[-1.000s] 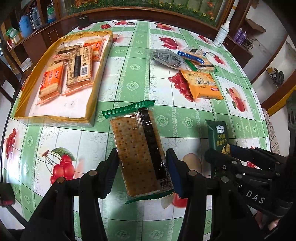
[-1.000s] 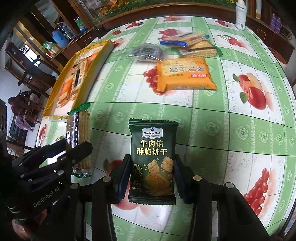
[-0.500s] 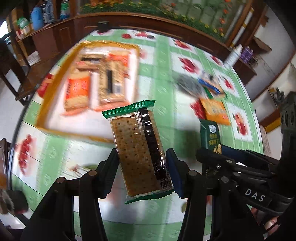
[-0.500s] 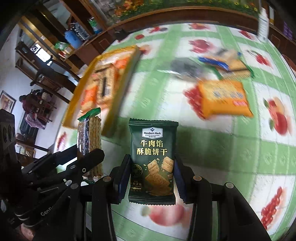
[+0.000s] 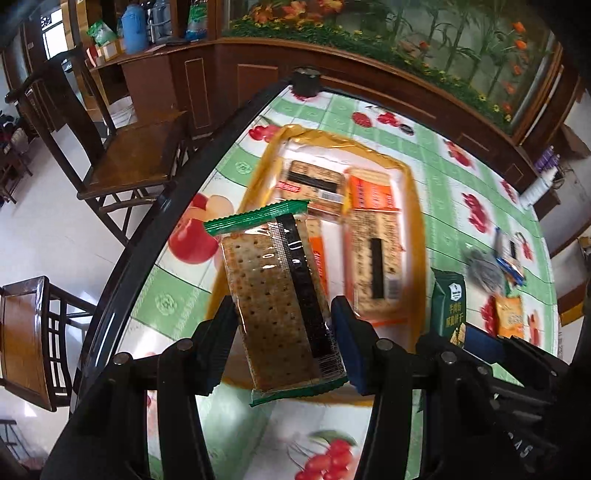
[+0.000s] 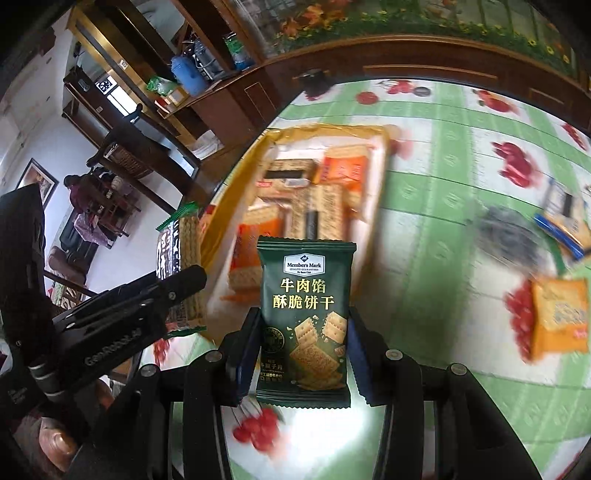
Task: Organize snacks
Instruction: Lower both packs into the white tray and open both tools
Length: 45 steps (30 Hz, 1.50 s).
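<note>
Two snack pkts, gripper-held, above tray

i see the worktop under a green checked cloth with fruit prints. 2 wooden chairs stand beside its edge, a blue thermos sits on a wooden sideboard, and a white bottle stands far off.

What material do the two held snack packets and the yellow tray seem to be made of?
Cracker packet: clear glossy plastic film, since the crackers show through and light glints on it.
Green packet: opaque printed film, fairly matte, with crimped, zigzag ends; plastic or foil-lined, hard to tell.
Yellow tray: probably cardboard wrapped in shiny yellow film, judging by its wrinkled, reflective rim.
</note>
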Tool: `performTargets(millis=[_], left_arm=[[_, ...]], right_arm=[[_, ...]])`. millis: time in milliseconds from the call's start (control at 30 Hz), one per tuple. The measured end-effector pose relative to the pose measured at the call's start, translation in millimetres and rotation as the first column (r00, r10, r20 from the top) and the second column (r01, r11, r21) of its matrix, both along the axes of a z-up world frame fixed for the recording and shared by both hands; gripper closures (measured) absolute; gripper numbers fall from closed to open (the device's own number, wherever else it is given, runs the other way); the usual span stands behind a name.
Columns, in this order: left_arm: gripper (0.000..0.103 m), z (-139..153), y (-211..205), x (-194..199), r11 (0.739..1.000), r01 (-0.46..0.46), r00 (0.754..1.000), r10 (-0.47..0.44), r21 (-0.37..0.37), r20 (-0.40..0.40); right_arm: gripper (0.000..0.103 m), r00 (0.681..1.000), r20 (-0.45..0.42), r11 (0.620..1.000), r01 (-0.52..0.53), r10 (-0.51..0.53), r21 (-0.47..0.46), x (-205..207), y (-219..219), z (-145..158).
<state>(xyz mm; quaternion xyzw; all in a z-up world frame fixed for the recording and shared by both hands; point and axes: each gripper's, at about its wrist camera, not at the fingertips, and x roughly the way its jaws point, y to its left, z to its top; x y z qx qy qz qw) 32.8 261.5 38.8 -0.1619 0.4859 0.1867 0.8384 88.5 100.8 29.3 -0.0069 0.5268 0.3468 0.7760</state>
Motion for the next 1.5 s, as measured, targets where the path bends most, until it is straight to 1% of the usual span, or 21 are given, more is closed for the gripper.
performTargets(millis=[67,200,300,433,500,533,600,733,767,833,900,967,1033,1267,1367,1500], left_arm=[[0.053,-5,6,6,1.0,-0.008,1.0,0.008,-0.015,-0.005],[0.053,-14,12,15,1.0,-0.016,1.0,0.016,0.002,-0.024],[0.053,-26,17,22,1.0,-0.022,0.998,0.022,0.005,-0.057],[0.052,-34,19,28,0.999,-0.034,0.996,0.034,0.001,-0.079],[0.052,-35,17,31,1.0,-0.019,0.996,0.021,0.02,-0.087],[0.052,-37,16,33,0.999,-0.016,0.994,0.02,0.041,-0.104],[0.052,-37,16,35,0.998,-0.014,0.993,0.02,0.054,-0.115],[0.052,-36,17,36,0.998,-0.022,0.992,0.029,0.061,-0.122],[0.052,-36,17,35,0.998,-0.023,0.992,0.03,0.064,-0.121],[0.052,-33,16,35,0.996,-0.02,0.993,0.029,0.083,-0.115],[0.052,-32,15,35,0.995,-0.018,0.993,0.029,0.095,-0.114],[0.052,-29,15,34,0.994,-0.021,0.994,0.031,0.103,-0.106],[0.052,-26,14,32,0.994,-0.024,0.995,0.035,0.111,-0.094],[0.052,-20,10,26,0.988,-0.049,0.995,0.062,0.146,-0.081],[0.052,-19,4,21,0.988,-0.061,0.995,0.072,0.139,-0.072],[0.052,-15,-15,13,0.992,-0.051,0.997,0.058,0.114,-0.053]], right_arm=[[0.058,1.0,0.005,1.0,-0.003,0.003,-0.006,3,13,-5],[0.058,1.0,0.013,0.999,-0.018,0.018,-0.048,9,36,-19],[0.058,0.999,0.038,0.997,-0.02,0.023,-0.075,9,45,-26],[0.058,0.999,0.047,0.994,-0.016,0.021,-0.104,13,50,-34],[0.057,0.998,0.06,0.993,-0.013,0.02,-0.118,13,51,-35],[0.056,0.998,0.062,0.992,-0.016,0.024,-0.123,13,53,-36],[0.055,0.997,0.069,0.991,-0.017,0.026,-0.132,13,55,-38],[0.055,0.998,0.053,0.989,-0.024,0.033,-0.148,13,57,-41],[0.053,0.998,0.057,0.988,-0.023,0.032,-0.151,13,56,-40],[0.051,0.997,0.07,0.986,-0.027,0.039,-0.165,12,56,-38],[0.047,0.995,0.09,0.985,-0.035,0.051,-0.172,11,57,-35],[0.04,0.989,0.136,0.981,-0.038,0.064,-0.188,8,58,-29],[0.039,0.983,0.173,0.982,-0.033,0.066,-0.187,5,57,-23],[0.039,0.986,0.161,0.987,-0.016,0.041,-0.157,4,42,-19],[0.039,0.988,0.149,0.99,-0.013,0.034,-0.143,1,31,-17],[0.039,0.988,0.148,0.99,-0.016,0.037,-0.138,-8,16,-15]])
